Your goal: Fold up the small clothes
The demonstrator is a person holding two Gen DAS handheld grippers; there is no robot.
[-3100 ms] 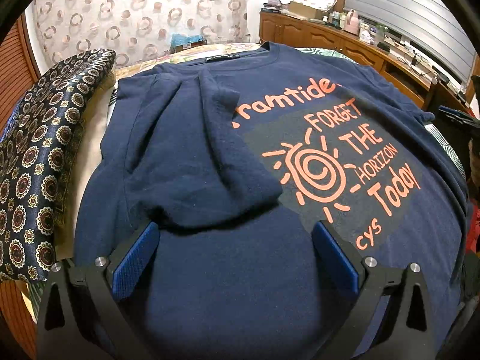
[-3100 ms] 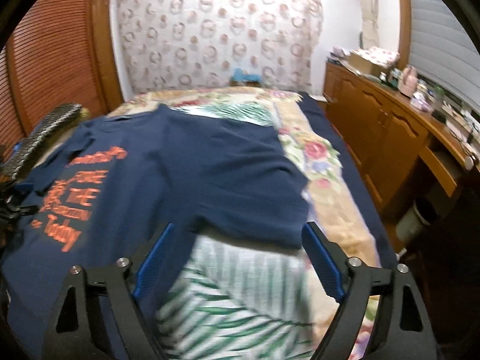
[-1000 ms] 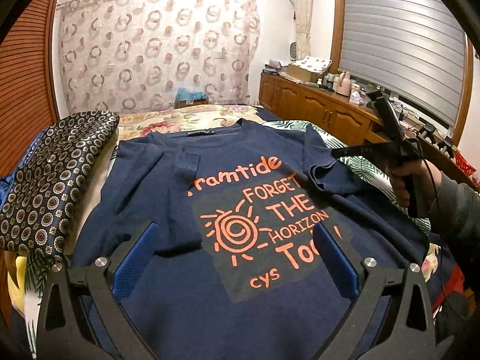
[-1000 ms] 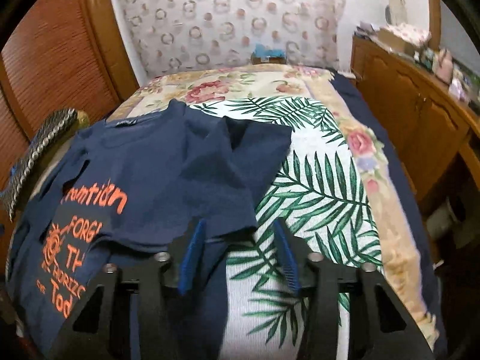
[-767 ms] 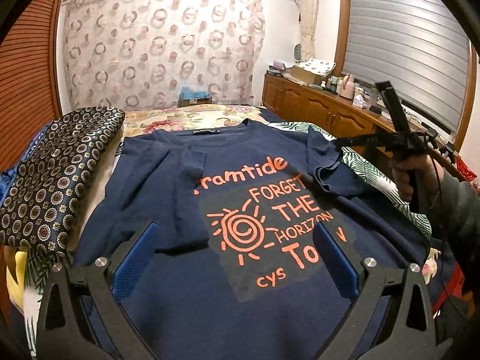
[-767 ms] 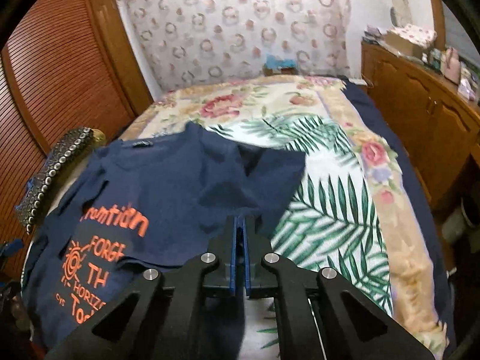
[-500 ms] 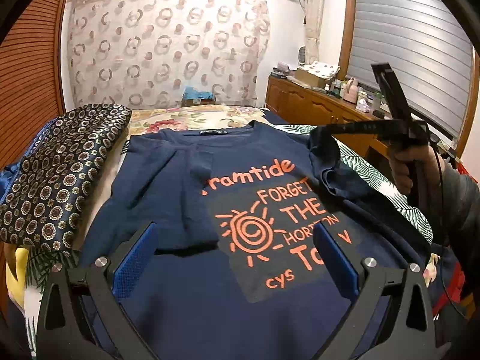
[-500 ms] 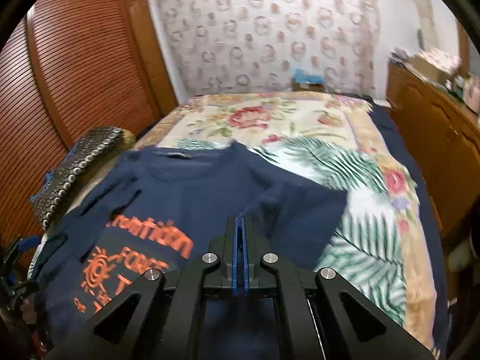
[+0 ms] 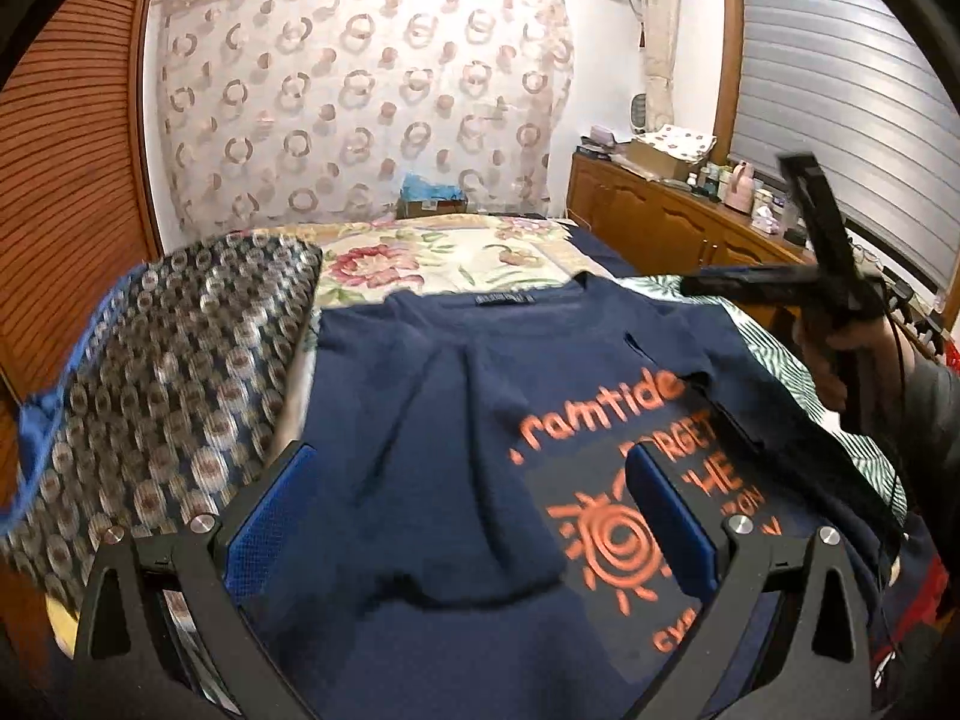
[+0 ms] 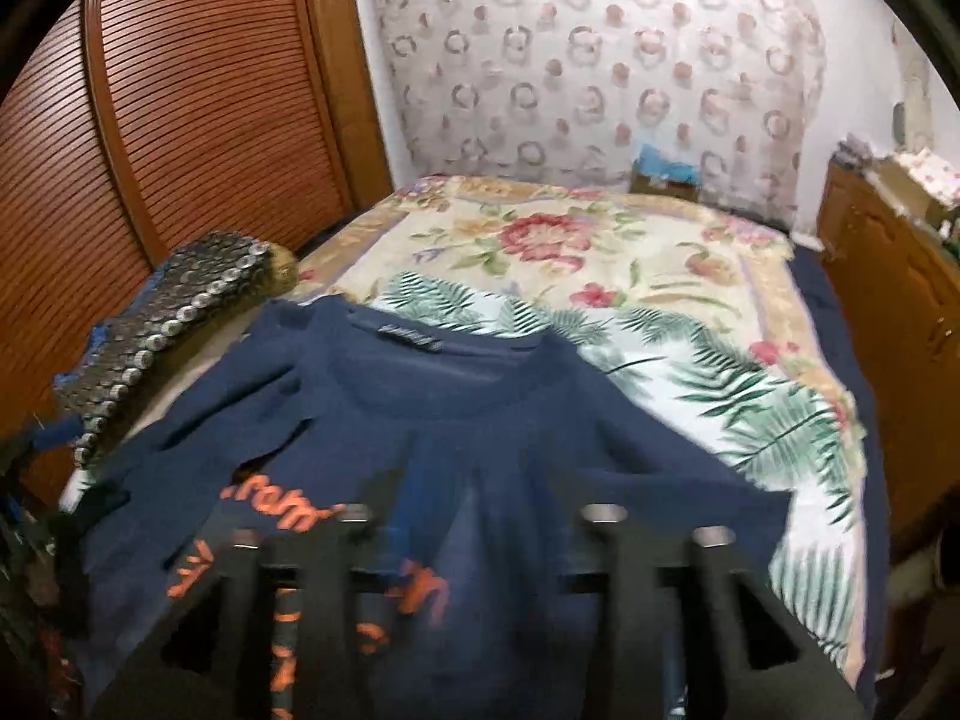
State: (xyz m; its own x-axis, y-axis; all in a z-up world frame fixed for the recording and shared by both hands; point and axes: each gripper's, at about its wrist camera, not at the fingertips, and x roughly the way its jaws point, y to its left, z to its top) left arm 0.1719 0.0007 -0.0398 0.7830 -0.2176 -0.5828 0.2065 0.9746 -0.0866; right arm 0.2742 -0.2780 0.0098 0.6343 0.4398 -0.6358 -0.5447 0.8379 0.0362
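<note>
The navy T-shirt (image 9: 456,480) lies face up on the bed (image 10: 600,252), collar toward the curtain. The right gripper (image 10: 474,540) has just spread its fingers and let go of the sleeve it carried inward; that sleeve now rests folded across the shirt's chest. The left gripper (image 9: 468,516) hovers over the shirt's other folded sleeve, fingers wide apart and empty. Both sleeves look tucked, so a body fold seems next.

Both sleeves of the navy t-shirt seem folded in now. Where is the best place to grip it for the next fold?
Probably the bottom hem of the navy t-shirt, coming from the near side. The shirt lies flat with its collar far away, so the hem could fold toward it.
</note>
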